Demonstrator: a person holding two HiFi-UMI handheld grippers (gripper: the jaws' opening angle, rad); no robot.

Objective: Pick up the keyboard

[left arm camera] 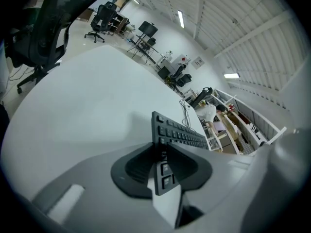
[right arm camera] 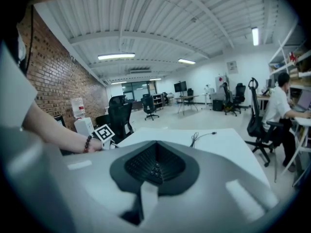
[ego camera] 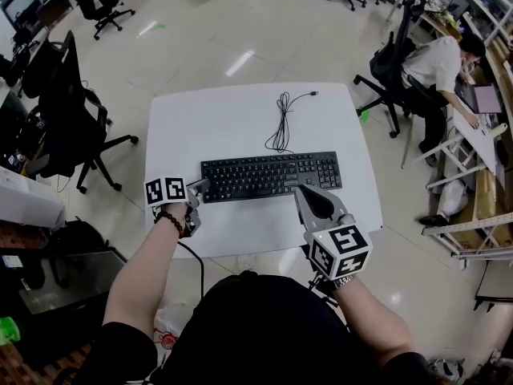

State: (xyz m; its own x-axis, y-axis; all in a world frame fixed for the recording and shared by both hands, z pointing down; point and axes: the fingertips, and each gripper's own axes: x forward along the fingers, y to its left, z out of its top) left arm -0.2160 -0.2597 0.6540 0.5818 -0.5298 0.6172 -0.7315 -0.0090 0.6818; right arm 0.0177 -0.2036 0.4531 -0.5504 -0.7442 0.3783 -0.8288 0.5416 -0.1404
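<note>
A black keyboard [ego camera: 271, 176] lies flat across the middle of the white table [ego camera: 232, 115], its cable [ego camera: 280, 123] coiled behind it. My left gripper [ego camera: 200, 188] is at the keyboard's left end. In the left gripper view the gripper [left arm camera: 163, 152] is rolled on its side, and its two dark pads close on the keyboard's [left arm camera: 182, 132] end from above and below. My right gripper [ego camera: 304, 192] is shut and holds nothing; its tip is at the keyboard's front edge, right of centre. In the right gripper view its jaws [right arm camera: 155, 168] meet, with a few keys showing just beyond them.
A black office chair [ego camera: 68, 111] stands left of the table. Another chair [ego camera: 393, 62] and a seated person [ego camera: 437, 66] at a desk are to the right. The table's front edge [ego camera: 256, 243] runs just below both grippers.
</note>
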